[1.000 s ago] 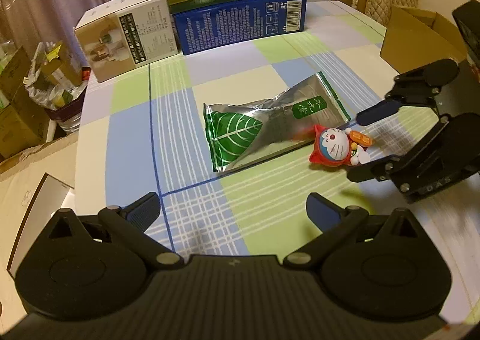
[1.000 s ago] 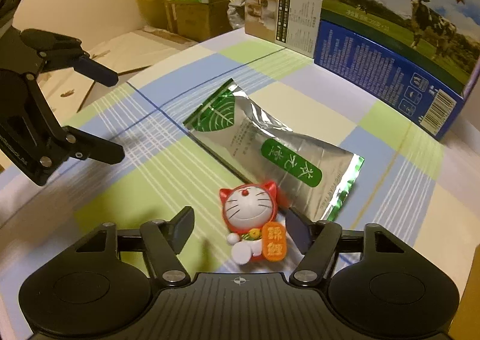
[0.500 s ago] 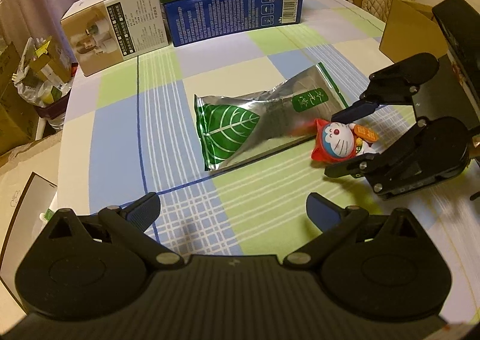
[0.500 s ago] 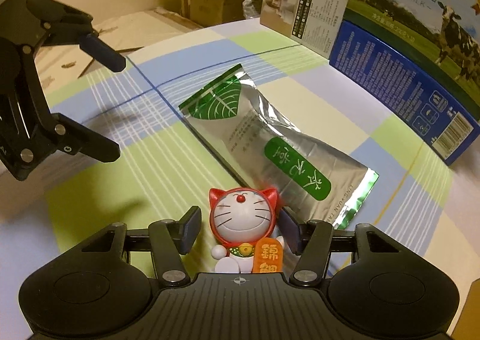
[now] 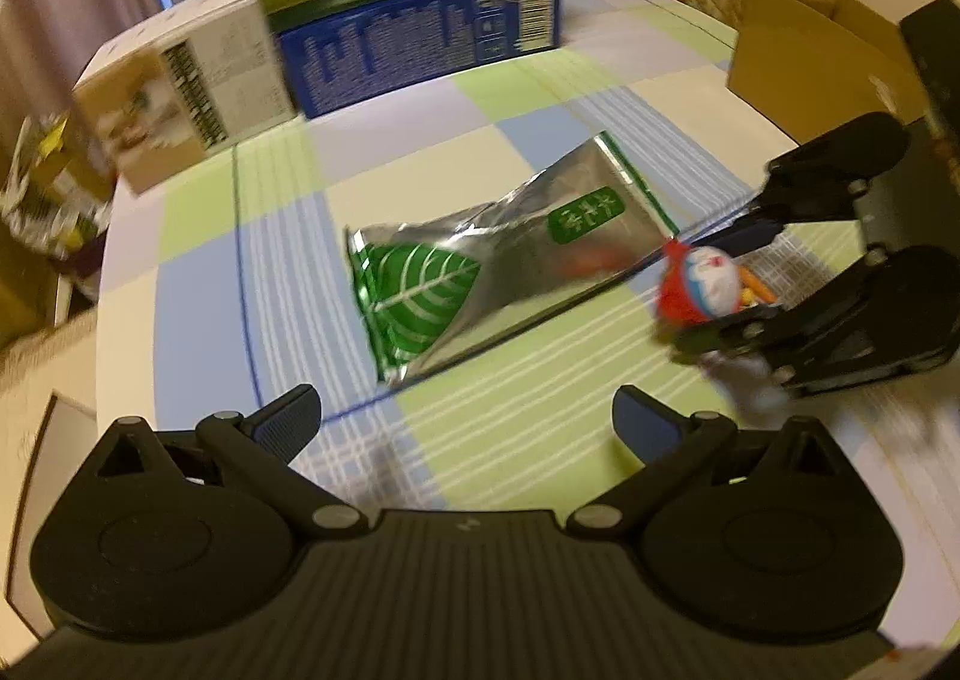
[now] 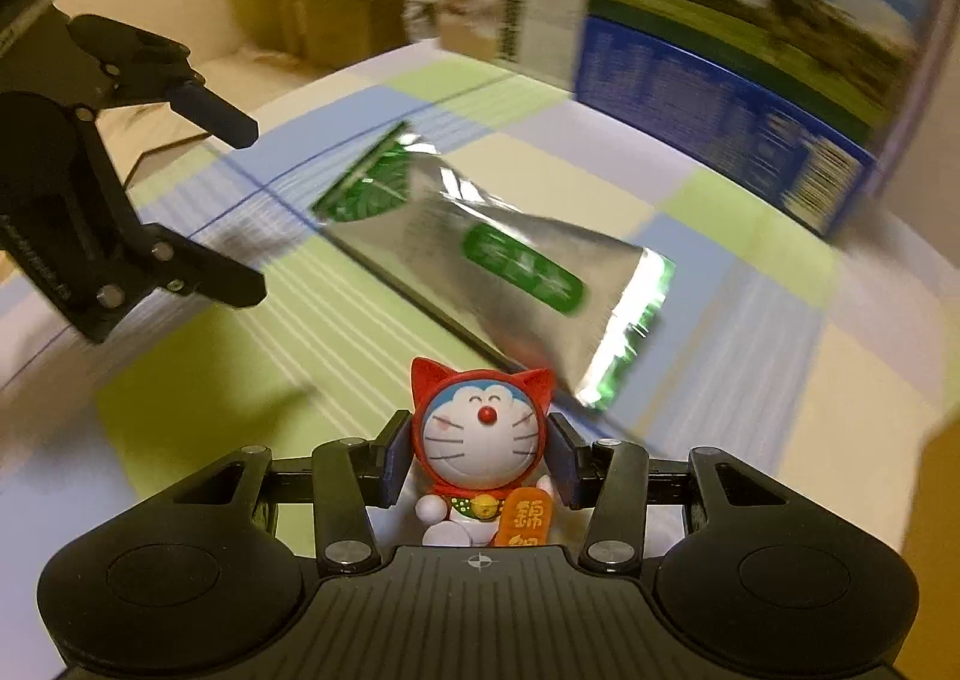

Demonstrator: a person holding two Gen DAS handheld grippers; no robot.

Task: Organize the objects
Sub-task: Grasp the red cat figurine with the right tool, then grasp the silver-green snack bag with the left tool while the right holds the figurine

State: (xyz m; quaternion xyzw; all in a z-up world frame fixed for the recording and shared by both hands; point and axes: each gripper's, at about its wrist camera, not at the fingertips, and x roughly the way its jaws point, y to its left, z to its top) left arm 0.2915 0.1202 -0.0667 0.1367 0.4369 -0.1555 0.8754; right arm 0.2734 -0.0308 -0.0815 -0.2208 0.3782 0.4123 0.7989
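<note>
A small cat figurine (image 6: 483, 434) with a red hood and a blue-and-white face sits between the pads of my right gripper (image 6: 480, 443). The jaws are closing and the pads touch both sides of its head. The left wrist view has the same figurine (image 5: 708, 284) in the right gripper (image 5: 717, 290) at the right, apparently just above the cloth with a shadow under it. A silver tea packet (image 5: 492, 260) with a green leaf print lies flat mid-table, just beyond the figurine (image 6: 492, 260). My left gripper (image 5: 465, 410) is open with nothing in it, near the packet's leaf end (image 6: 249, 212).
A checked tablecloth (image 5: 198, 308) covers the table. A blue milk carton box (image 5: 420, 38) and a white-and-brown box (image 5: 180, 98) stand at the far edge. An open cardboard box (image 5: 804, 50) sits at the far right. Boxes and bags crowd the floor beyond the left edge.
The right gripper's jaws have narrowed from wide apart to touching the figurine's head, and the figurine now rides with the gripper. The left gripper has stayed open and shifted slightly.
</note>
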